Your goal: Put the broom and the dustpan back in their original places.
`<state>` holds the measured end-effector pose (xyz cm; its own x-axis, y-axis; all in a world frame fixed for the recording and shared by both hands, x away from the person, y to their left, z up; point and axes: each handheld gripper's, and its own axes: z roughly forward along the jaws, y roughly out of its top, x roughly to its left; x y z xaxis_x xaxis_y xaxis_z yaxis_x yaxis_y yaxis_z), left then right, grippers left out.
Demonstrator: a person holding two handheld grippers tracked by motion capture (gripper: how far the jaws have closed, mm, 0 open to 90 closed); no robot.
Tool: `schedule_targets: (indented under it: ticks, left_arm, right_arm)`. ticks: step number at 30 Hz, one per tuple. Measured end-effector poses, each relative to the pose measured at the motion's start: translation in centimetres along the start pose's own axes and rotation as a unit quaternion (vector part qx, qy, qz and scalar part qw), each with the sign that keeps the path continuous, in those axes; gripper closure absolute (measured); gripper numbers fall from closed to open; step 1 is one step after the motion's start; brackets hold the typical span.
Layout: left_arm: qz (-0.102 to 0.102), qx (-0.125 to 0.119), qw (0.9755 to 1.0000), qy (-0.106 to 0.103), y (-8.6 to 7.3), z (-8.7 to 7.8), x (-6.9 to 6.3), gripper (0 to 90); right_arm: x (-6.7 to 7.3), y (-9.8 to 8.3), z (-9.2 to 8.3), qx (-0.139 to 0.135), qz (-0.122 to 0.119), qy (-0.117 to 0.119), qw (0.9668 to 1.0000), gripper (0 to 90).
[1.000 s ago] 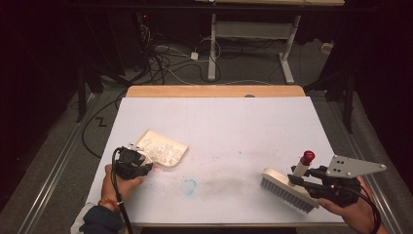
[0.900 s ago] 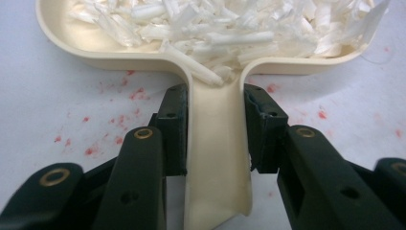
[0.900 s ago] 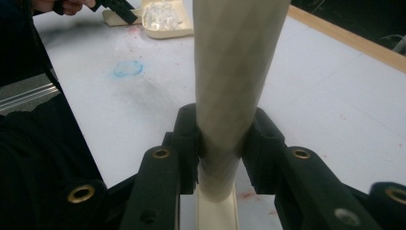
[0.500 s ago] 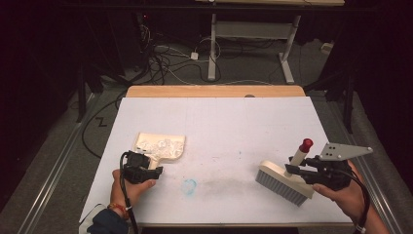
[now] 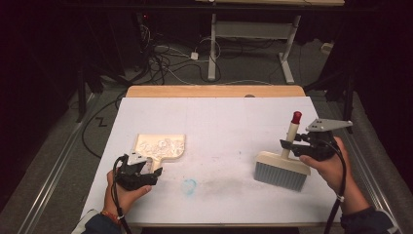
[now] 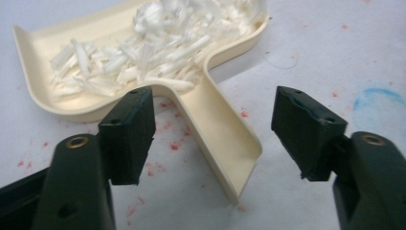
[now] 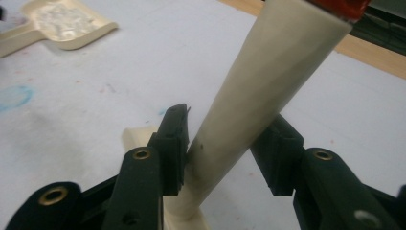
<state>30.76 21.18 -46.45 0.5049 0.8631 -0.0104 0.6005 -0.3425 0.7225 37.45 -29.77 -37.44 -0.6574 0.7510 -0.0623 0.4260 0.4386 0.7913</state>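
A cream dustpan (image 5: 160, 145) holding white shreds (image 6: 158, 43) lies on the white table (image 5: 219, 122) at the near left. Its short handle (image 6: 225, 143) points at my left gripper (image 6: 215, 129), which is open; the handle sits between the jaws without touching either. In the high view the left gripper (image 5: 150, 169) rests just in front of the pan. My right gripper (image 7: 230, 139) is shut on the brush's cream handle (image 7: 258, 105), which has a red tip (image 5: 296, 117). The brush head (image 5: 281, 170) stands bristles down on the table at the near right.
A smudged blue mark (image 5: 189, 185) and a grey dusty streak lie on the table between pan and brush. A wooden strip (image 5: 214, 91) borders the far edge. Cables and desk legs are on the dark floor beyond.
The right gripper has carried the brush a little left and away from the near edge, with the handle more upright. The left gripper and dustpan shifted slightly right and nearer.
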Motion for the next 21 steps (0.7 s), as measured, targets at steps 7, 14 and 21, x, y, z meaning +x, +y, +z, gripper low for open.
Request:
schedule_targets:
  ticks: [7,14,21]
  left_arm:
    - [0.037,-0.039,0.9985,0.002,-0.3,-0.4,-0.8,21.9]
    - [0.056,-0.046,0.9974,0.001,-0.4,-0.4,-1.3,21.4]
    - [0.07,-0.045,0.9965,0.001,-0.5,-0.3,-1.7,20.4]
  right_arm:
    - [-0.8,2.2,3.3,0.007,0.005,-0.045,0.999,55.3]
    - [-1.2,2.4,3.9,-0.026,0.023,-0.099,0.9944,47.2]
    - [-1.0,1.2,3.1,-0.067,0.03,-0.096,0.9926,44.1]
